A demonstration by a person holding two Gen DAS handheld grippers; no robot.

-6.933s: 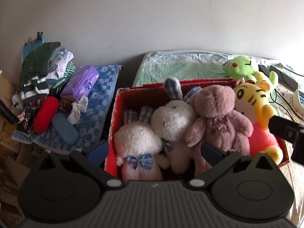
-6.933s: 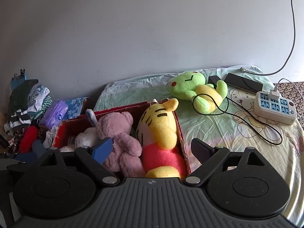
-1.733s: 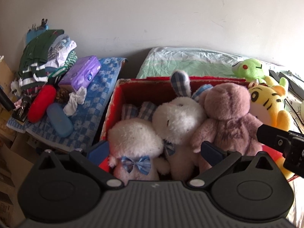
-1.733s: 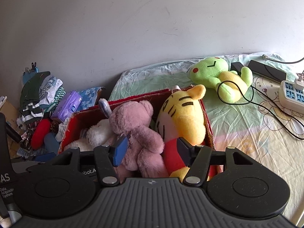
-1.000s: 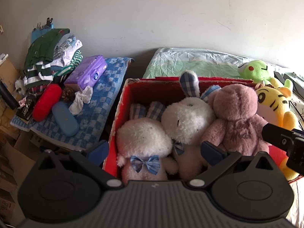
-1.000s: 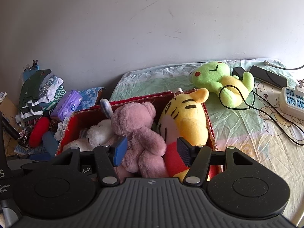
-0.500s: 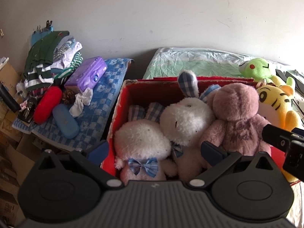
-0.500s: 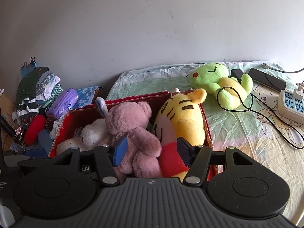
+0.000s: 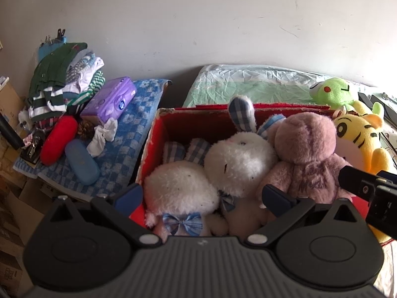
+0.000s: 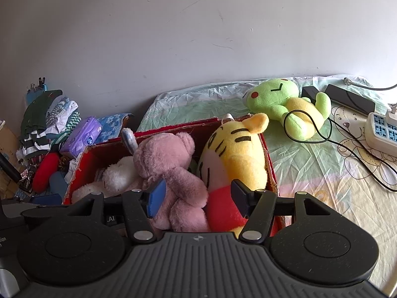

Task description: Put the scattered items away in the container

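Note:
A red box (image 9: 198, 121) (image 10: 173, 129) on the bed holds two white rabbit plushes (image 9: 181, 186) (image 9: 238, 164), a pink bear (image 9: 307, 149) (image 10: 168, 164) and a yellow tiger (image 9: 357, 136) (image 10: 235, 154). A green frog plush (image 10: 287, 99) (image 9: 332, 94) lies on the sheet behind the box, with a black cable over it. My left gripper (image 9: 203, 196) is open and empty above the box's near edge. My right gripper (image 10: 196, 196) is open and empty, its jaws either side of the bear and the tiger without touching.
A blue checked towel (image 9: 139, 124) left of the box carries a purple tissue pack (image 9: 109, 101), a red case (image 9: 58, 139), a blue case (image 9: 82, 161) and folded clothes (image 9: 62, 82). A white power strip (image 10: 382, 131), cables and black adapters (image 10: 349, 99) lie at the right.
Over the last second both views shifted only slightly. Since 6.9 s ago my right gripper has narrowed partway and moved closer over the box. The plushes have not moved.

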